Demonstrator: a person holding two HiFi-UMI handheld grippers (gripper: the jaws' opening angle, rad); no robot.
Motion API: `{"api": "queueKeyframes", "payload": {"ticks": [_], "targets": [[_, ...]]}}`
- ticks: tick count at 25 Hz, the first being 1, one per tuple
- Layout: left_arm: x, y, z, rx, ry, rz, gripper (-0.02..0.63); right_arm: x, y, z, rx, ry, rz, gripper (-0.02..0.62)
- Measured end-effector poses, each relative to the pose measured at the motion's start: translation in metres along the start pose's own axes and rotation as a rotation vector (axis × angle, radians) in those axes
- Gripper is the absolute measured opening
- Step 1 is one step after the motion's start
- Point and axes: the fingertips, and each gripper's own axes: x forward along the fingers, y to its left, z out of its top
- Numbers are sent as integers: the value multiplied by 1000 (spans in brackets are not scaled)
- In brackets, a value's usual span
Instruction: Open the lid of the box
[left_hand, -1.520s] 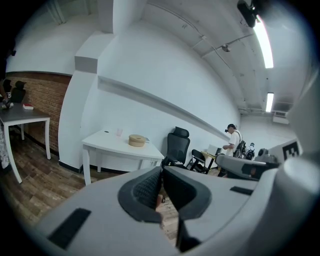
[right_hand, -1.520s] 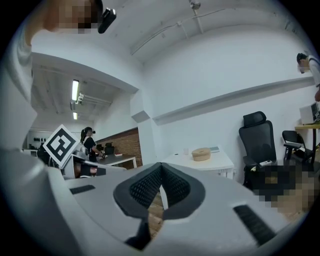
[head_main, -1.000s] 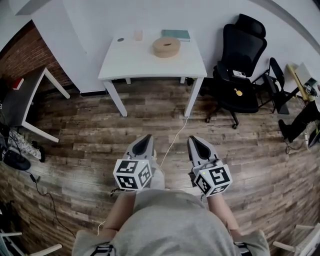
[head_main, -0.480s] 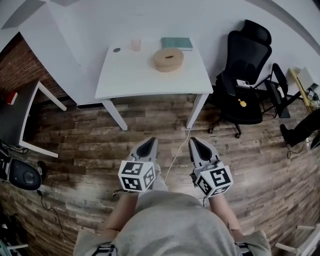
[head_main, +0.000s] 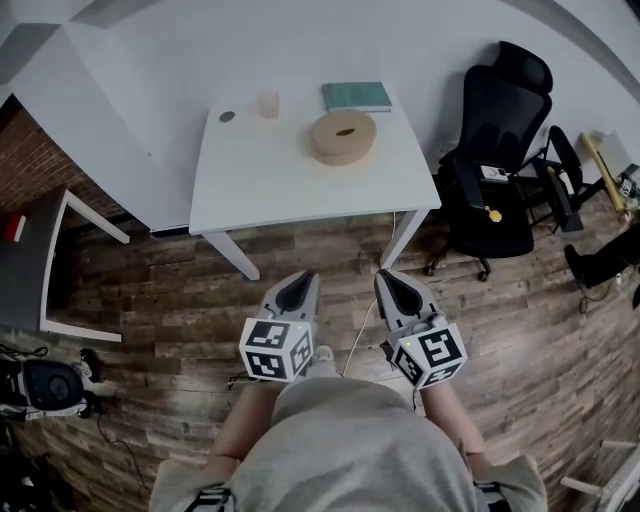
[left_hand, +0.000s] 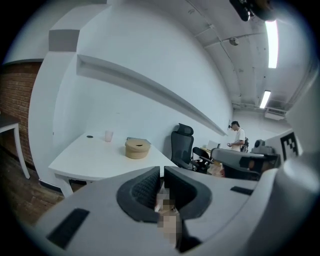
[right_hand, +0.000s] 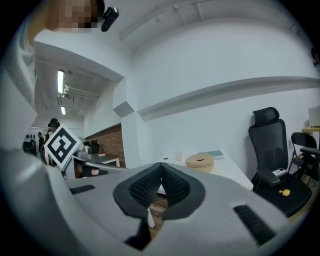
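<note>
A round tan box (head_main: 343, 136) with a slotted lid sits on the white table (head_main: 290, 175) ahead; it also shows as the tan box (left_hand: 137, 149) in the left gripper view and the tan box (right_hand: 199, 161) in the right gripper view. My left gripper (head_main: 296, 291) and right gripper (head_main: 391, 287) are held side by side over the wood floor, short of the table's front edge. Both are shut with nothing between their jaws, well away from the box.
On the table's far side lie a teal book (head_main: 356, 96), a small clear cup (head_main: 267, 102) and a dark disc (head_main: 227, 116). A black office chair (head_main: 500, 165) stands right of the table, a dark desk (head_main: 40, 260) at left. A white cable (head_main: 362, 325) runs over the floor.
The table and box have come nearer and lower in the head view as both grippers travelled forward together. Their jaws stayed shut.
</note>
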Motion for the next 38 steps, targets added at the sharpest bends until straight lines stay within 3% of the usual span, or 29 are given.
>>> {"api": "queueKeyframes", "payload": {"ticks": [6, 21, 38], "targets": [[23, 34, 14, 4, 4, -22, 24, 43, -6, -4, 6, 13, -21, 26], [65, 87, 16, 19, 79, -111, 176, 119, -12, -12, -9, 70, -37, 138], [177, 125, 18, 23, 156, -100, 247, 211, -94, -8, -92, 121, -15, 199]]}}
